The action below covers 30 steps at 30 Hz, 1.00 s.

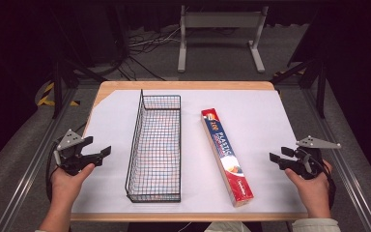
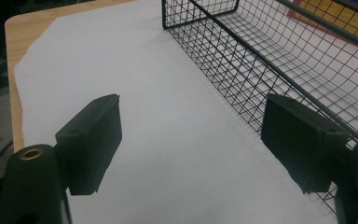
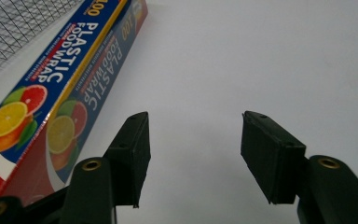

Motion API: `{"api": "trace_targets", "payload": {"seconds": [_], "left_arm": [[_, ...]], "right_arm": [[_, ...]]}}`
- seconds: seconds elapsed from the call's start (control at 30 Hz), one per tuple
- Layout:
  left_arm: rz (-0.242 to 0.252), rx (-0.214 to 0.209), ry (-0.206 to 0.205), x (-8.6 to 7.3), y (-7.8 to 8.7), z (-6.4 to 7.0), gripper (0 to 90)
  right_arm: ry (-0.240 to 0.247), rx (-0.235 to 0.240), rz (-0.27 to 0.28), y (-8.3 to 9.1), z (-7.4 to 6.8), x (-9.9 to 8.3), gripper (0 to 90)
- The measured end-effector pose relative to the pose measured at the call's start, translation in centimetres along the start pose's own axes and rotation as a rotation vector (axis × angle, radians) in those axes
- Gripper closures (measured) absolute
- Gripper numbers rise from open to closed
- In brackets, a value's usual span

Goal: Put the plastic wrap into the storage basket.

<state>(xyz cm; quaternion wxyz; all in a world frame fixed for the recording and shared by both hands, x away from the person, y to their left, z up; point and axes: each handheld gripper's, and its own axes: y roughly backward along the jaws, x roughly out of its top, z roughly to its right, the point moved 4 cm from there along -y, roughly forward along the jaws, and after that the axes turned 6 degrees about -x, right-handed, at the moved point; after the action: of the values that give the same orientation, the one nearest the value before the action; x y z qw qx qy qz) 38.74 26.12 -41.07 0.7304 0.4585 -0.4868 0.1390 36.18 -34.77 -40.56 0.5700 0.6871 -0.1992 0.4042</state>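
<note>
White paper (image 1: 265,145) covered the table; both the left gripper (image 1: 99,153) and right gripper (image 1: 276,158) were open, flanking the wire basket (image 1: 155,145) and plastic wrap box (image 1: 226,157).

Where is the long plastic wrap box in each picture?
High view: the plastic wrap box lies right of centre, beside the wire basket.
Left gripper view: a strip of it shows at the top right corner, beyond the basket.
Right gripper view: along the left side.
Shared landmark: the wire basket.
</note>
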Motion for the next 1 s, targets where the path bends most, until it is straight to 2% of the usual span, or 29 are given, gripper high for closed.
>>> {"api": "trace_targets", "payload": {"seconds": [0.1,0.13,0.2,0.3,0.33,0.4,0.47,0.5,0.6,0.7,0.77,0.87,1.0], "left_arm": [[-0.001,-0.004,-0.002,0.0,0.2,0.2,21.1],[-0.002,-0.002,0.0,0.0,0.2,0.2,21.1],[-0.007,0.002,0.004,-0.1,0.3,0.2,21.1],[-0.012,0.004,0.007,-0.2,0.4,0.1,21.0],[-0.018,0.005,0.012,-0.3,0.4,0.2,20.9],[-0.025,0.015,0.002,-0.3,0.6,0.2,20.7],[-0.028,0.022,-0.005,-0.3,0.8,0.2,20.7],[-0.021,0.024,0.003,-0.3,0.9,0.2,20.7],[-0.019,0.023,0.002,-0.3,1.0,0.4,20.7],[-0.024,0.024,-0.009,-0.3,1.0,0.5,20.7],[-0.027,0.025,-0.008,-0.3,1.0,0.5,20.7],[-0.027,0.027,-0.008,-0.4,1.0,0.5,20.7],[-0.024,0.028,0.001,-0.4,1.1,0.4,20.6]], "right_arm": [[-0.02,0.025,0.013,0.1,0.2,0.2,46.3],[0.001,0.01,0.033,0.1,0.3,0.2,46.4],[0.013,-0.021,0.052,0.1,0.2,0.1,45.4],[-0.033,0.037,0.051,0.1,-0.5,0.3,42.5],[-0.046,0.04,0.054,0.0,-0.6,0.3,40.9],[-0.036,0.035,0.092,-0.2,-1.1,0.6,40.2],[-0.035,0.045,0.092,-0.2,-1.4,0.8,40.5],[-0.042,0.073,0.057,-0.6,-2.1,1.3,37.9],[-0.022,0.054,0.04,-0.5,-2.5,2.0,37.8],[0.001,0.086,0.056,-0.3,-3.9,3.8,34.1],[0.027,0.083,0.079,-0.4,-4.6,4.4,33.8],[0.033,0.09,0.068,-0.6,-5.2,4.9,35.3],[0.046,0.109,0.049,-1.2,-6.8,5.7,34.1]]}}
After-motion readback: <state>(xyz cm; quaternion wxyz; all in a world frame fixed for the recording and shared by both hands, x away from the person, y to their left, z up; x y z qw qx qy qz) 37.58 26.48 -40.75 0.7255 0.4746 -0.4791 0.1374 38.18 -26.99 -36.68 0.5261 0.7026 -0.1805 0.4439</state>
